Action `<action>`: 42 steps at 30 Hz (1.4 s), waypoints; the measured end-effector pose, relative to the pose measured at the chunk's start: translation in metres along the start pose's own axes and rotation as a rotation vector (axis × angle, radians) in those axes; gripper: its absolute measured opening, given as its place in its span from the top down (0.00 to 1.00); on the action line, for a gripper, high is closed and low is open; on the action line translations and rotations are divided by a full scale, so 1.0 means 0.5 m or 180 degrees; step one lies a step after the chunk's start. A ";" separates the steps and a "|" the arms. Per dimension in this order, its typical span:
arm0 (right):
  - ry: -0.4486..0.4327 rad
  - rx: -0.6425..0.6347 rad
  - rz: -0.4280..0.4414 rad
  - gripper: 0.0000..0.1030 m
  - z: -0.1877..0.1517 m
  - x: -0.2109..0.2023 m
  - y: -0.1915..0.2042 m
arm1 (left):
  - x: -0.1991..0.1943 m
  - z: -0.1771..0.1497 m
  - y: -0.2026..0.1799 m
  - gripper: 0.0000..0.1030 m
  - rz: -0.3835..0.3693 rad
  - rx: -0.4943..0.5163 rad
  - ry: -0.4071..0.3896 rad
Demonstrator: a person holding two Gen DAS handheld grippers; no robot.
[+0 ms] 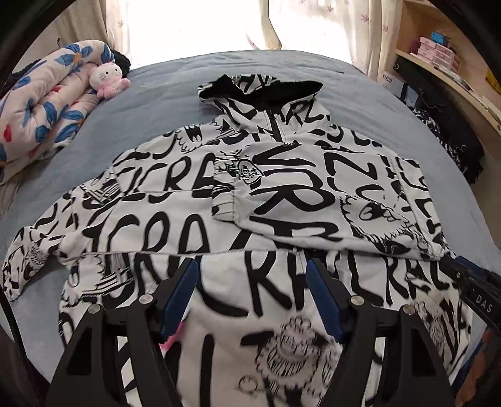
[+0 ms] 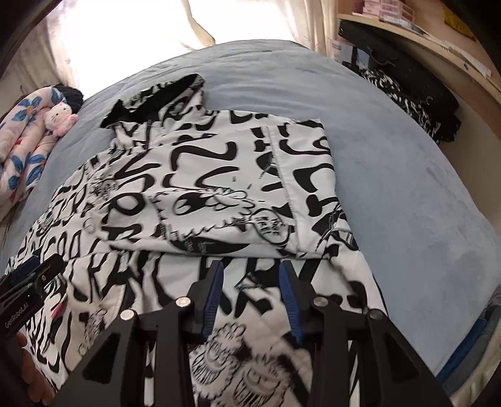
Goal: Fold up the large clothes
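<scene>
Hoodie beneath open left hand-held gripper

Home bedroom, blue-covered bed, floral quilt, plush toy, curtained window

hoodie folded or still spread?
Partly folded: hoodie has one sleeve laid across its chest, the other still out on the bed.

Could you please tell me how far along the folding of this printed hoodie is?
Done: the hoodie lies flat on the bed, one sleeve folded across its chest. In hand: nothing; the left tool and right tool hover open above the hem. Left: the other sleeve is spread out, and the body and hood are unfolded.
</scene>
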State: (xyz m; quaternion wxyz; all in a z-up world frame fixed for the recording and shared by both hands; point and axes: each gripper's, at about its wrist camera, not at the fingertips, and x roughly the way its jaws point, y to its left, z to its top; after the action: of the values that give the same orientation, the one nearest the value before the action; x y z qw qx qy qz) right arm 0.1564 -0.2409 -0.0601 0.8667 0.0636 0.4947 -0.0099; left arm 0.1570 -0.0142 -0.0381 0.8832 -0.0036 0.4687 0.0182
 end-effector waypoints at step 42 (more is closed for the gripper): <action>-0.0754 -0.1254 0.0586 0.64 -0.109 -0.143 0.595 | -0.120 -0.277 0.732 0.31 -0.0125 -0.1895 -0.0188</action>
State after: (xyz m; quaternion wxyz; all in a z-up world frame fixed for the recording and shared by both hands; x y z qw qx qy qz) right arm 0.0969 0.0574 0.0039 0.9115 -0.0634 0.3741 0.1584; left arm -0.0043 0.3468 -0.0620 0.8567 -0.2709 0.4167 0.1378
